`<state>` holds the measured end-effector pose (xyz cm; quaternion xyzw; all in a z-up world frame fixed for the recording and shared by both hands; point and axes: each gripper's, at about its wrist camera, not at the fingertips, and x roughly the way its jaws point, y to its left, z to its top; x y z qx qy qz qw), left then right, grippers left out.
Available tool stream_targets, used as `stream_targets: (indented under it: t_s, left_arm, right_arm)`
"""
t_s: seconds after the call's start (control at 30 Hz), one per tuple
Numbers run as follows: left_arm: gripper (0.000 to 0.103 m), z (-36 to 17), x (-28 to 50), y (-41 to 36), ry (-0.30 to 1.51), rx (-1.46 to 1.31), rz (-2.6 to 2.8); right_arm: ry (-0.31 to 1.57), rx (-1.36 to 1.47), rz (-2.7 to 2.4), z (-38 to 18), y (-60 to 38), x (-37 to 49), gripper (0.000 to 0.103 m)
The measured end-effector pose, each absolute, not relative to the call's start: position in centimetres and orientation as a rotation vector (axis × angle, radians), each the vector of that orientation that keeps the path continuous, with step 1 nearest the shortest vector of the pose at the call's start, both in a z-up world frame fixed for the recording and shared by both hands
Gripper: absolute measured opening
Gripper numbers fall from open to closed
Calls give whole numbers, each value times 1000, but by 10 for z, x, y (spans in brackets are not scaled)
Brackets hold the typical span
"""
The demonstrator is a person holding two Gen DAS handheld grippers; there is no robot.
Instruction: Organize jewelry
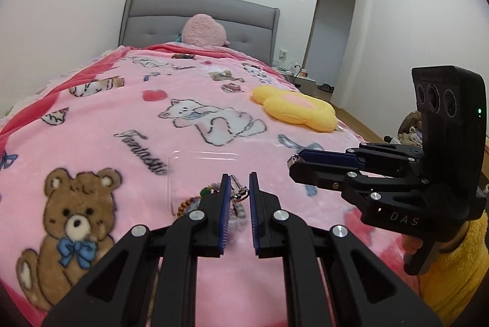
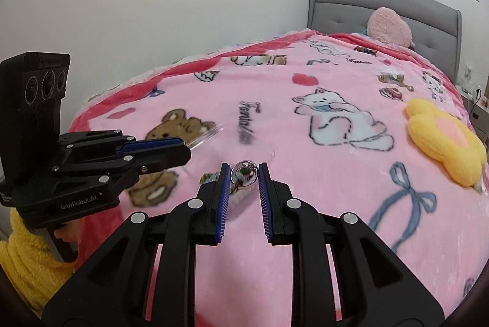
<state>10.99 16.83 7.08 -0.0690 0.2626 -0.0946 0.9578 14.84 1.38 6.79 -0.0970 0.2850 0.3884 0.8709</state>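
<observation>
We hold a silver ring [image 2: 243, 172] between the right gripper's [image 2: 243, 174] jaws; the left gripper [image 1: 237, 183] hangs apart over jewelry [image 1: 211, 198] in the clear tray [image 1: 183, 162]; sorting looks unfinished.

Your left gripper [image 1: 238, 177] hovers with fingers parted over the jewelry pile [image 1: 214, 200] inside the clear tray [image 1: 183, 162]; right of that tray, your right gripper [image 1: 295, 163] pinches something small and silvery.

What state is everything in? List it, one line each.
Left gripper: jaws narrowly apart over the jewelry, grip unclear.
Right gripper: shut on the ring.
Ring: pinched at the fingertips.
Jewelry: lying in the clear tray.
Clear tray: flat on the blanket.
</observation>
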Motion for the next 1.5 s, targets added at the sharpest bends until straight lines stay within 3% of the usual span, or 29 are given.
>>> stream_targets:
  t_s: [0.33,1.2,1.3,1.37,1.5]
  left_arm:
    - [12,57,134,184,580,-192,-165]
    - [12,34,146,193,629,-248,-164]
    - [17,36,144,194,622,-250,-175]
    - [26,39,141,193,607,-243,-179]
    - [27,45,133,193,577,-236,-178]
  right_arm:
    - [669,-173,827,48,35,178,18]
    - [649,-207,839,33,45,177,20]
    - [633,-190,836,37,39,175,20]
    - [616,-176,834,41,33,174,20]
    - [587,-140,829,48,18,170,26]
